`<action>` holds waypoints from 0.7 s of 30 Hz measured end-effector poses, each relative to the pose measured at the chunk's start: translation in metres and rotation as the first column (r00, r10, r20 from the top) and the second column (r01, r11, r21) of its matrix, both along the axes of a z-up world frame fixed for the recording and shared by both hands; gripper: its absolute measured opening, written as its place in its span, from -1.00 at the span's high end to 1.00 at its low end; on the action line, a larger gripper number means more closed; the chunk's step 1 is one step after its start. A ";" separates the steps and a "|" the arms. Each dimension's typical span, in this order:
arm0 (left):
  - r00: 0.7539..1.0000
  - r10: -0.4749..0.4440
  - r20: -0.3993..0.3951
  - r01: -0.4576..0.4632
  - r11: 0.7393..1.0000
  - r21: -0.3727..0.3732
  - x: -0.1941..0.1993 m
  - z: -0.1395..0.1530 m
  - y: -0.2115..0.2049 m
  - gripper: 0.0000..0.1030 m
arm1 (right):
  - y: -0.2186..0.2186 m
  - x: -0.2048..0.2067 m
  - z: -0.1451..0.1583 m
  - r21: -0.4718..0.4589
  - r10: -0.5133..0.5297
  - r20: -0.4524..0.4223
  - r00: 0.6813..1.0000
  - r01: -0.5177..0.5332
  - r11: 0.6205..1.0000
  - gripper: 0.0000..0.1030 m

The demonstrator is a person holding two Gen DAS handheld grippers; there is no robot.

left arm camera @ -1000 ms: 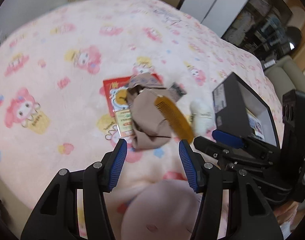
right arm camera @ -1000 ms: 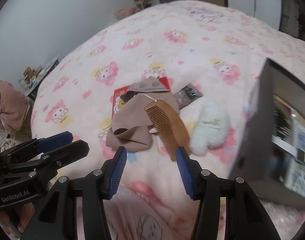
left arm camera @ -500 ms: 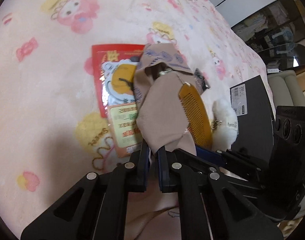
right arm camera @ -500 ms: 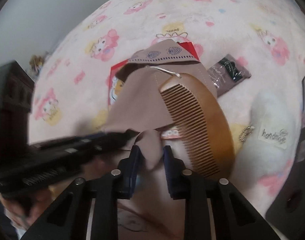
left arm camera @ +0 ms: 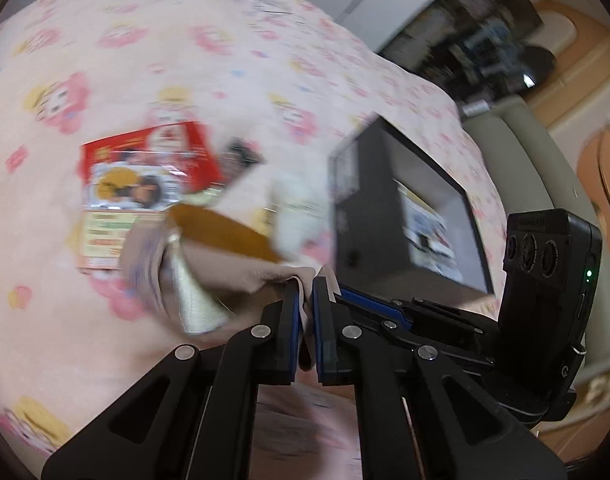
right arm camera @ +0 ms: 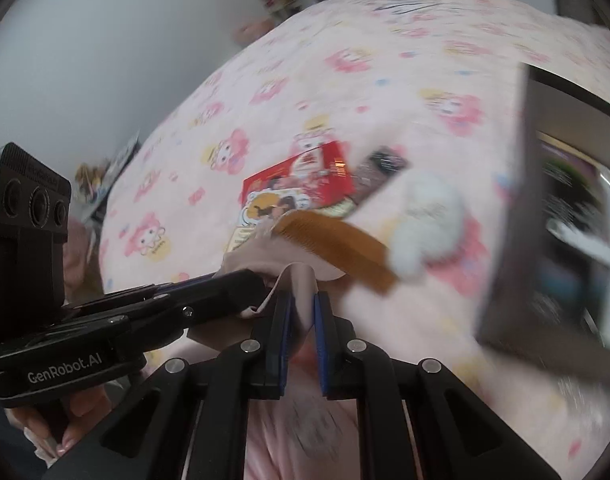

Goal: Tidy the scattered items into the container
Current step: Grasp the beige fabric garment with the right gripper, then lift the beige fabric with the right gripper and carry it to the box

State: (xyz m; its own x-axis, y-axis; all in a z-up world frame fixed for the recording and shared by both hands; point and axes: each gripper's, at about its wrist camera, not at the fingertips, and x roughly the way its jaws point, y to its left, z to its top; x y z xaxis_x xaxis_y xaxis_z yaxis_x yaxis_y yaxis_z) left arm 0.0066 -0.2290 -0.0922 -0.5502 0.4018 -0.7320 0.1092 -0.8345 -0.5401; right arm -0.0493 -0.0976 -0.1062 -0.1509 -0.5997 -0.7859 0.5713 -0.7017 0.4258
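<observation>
Two claws pinch one beige cloth (left arm camera: 241, 272): left claw (left arm camera: 304, 300) and right claw (right arm camera: 303, 304) both clamped on its near edge, comb (right arm camera: 337, 248) riding on top. Lift level toward the black box (left arm camera: 385, 216) at three o'clock, lest the comb slide onto the bed (left arm camera: 185, 60).

Open bedspread (left arm camera: 117, 40) from 9 to 12 o'clock, free passage. Centre is cluttered: red packet (left arm camera: 145, 168), wooden comb (right arm camera: 337, 248), white plush (right arm camera: 429, 220) bunched close. Black box (left arm camera: 389, 216) blocks 3 o'clock, its opening unobstructed. Both grippers nearly touching near 6 o'clock, tight gap between them.
</observation>
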 end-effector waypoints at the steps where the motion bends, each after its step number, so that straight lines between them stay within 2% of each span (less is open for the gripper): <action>1: 1.000 -0.024 -0.003 0.024 1.000 -0.002 -0.001 0.002 0.013 0.92 | 0.015 0.004 0.004 -0.007 -0.019 -0.003 1.000 0.019 1.000 0.82; 8: 0.977 -0.212 0.026 0.213 0.977 -0.019 -0.016 0.001 0.125 0.92 | 0.107 0.024 0.013 0.049 -0.134 -0.026 0.991 0.136 0.990 0.82; 10: 0.970 -0.237 0.046 0.239 0.971 -0.025 -0.021 -0.001 0.142 0.88 | 0.128 0.026 0.010 0.085 -0.164 -0.047 0.985 0.168 0.982 0.73; 11: 0.970 -0.236 0.059 0.239 0.970 -0.043 -0.024 -0.002 0.147 0.77 | 0.139 0.027 0.007 0.095 -0.178 -0.044 0.983 0.182 0.979 0.70; 12: 0.972 -0.223 0.069 0.228 0.971 -0.072 -0.025 -0.003 0.150 0.55 | 0.147 0.027 0.004 0.100 -0.189 -0.035 0.981 0.192 0.976 0.62; 14: 0.981 -0.178 0.073 0.186 0.976 -0.117 -0.025 -0.003 0.144 0.25 | 0.163 0.026 -0.003 0.102 -0.217 -0.005 0.976 0.216 0.971 0.43; 17: 0.989 -0.102 0.108 0.116 0.984 -0.137 -0.024 -0.012 0.122 0.24 | 0.177 0.025 -0.011 0.060 -0.230 0.032 0.973 0.228 0.972 0.23; 21: 0.985 -0.029 0.171 0.058 0.985 -0.165 -0.022 -0.026 0.097 0.24 | 0.164 0.019 -0.023 -0.003 -0.202 0.077 0.976 0.203 0.979 -0.05</action>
